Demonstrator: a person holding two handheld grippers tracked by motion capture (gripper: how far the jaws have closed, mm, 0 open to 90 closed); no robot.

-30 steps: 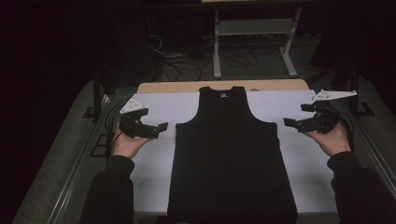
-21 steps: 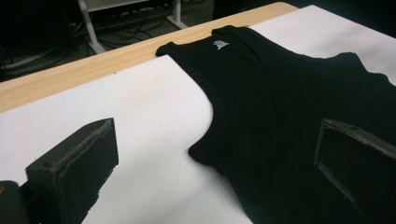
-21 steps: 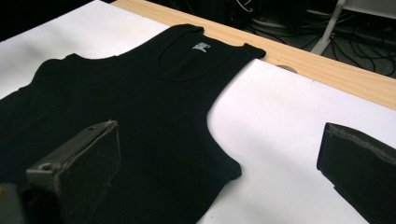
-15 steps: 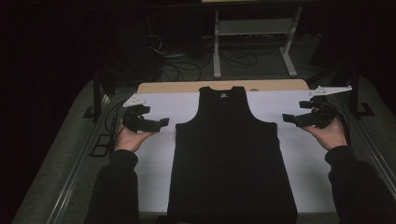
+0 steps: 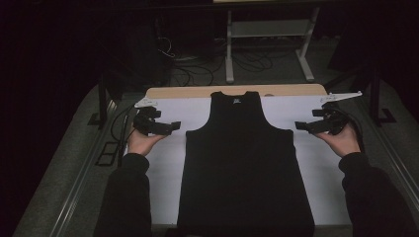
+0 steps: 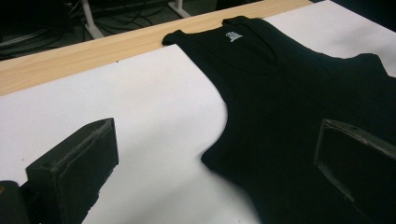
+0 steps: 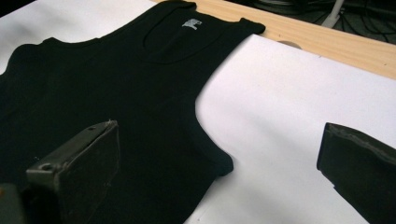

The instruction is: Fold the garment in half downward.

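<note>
White table (image 5: 306,163), claws (image 5: 174,126) flanking tank top (image 5: 242,163)

Tank top (image 5: 244,163) lies on sheet (image 5: 321,168), between grippers.

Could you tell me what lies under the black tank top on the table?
The black tank top lies flat on a white sheet, which covers a wooden table showing along the far edge. Whatever lies directly beneath the fabric is covered.
</note>
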